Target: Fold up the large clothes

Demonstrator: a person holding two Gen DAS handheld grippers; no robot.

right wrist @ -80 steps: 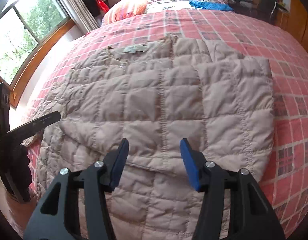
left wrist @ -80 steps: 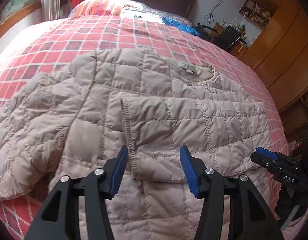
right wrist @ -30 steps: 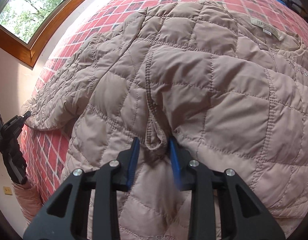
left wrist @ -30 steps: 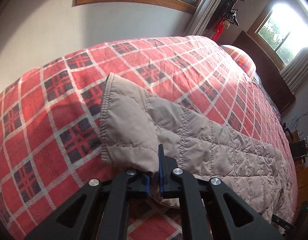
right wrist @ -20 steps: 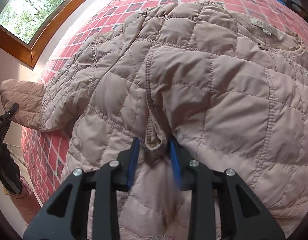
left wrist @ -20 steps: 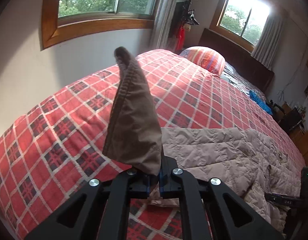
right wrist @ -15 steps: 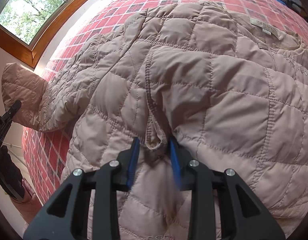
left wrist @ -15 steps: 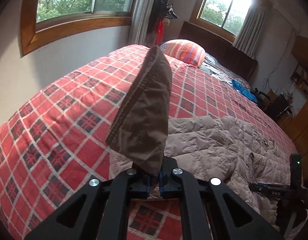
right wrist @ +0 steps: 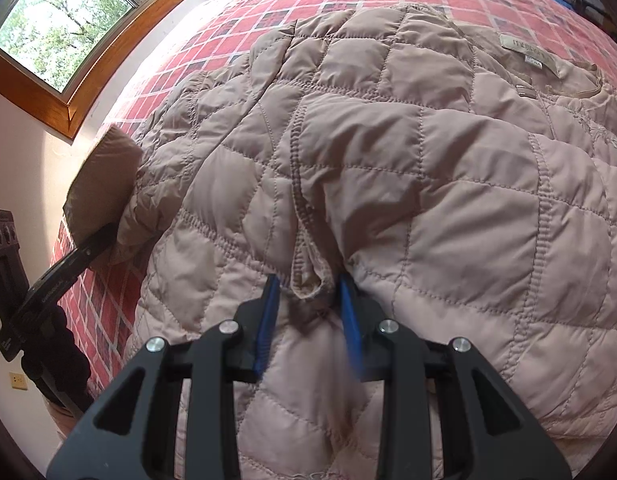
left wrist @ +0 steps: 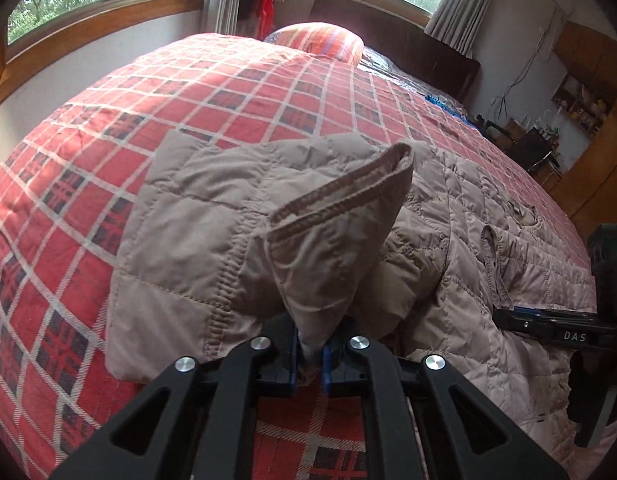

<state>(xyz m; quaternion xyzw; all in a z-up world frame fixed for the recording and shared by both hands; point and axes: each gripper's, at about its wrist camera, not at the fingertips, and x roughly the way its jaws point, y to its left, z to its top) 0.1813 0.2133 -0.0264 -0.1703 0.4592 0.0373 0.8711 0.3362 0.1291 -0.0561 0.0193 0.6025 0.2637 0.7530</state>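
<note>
Your left gripper [left wrist: 309, 354] fingers clench the sleeve cuff [left wrist: 340, 200] — jacket body [right wrist: 428, 184] lies right, beyond them; right gripper [right wrist: 308, 312] fingers pinch its fold.

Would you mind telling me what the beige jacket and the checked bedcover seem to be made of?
The jacket looks like thin synthetic shell fabric, perhaps nylon or polyester, over soft padding: stitched squares puff up with a faint sheen. The bedcover looks like matte woven cotton or similar, judging by its flat, dull red check.
</note>
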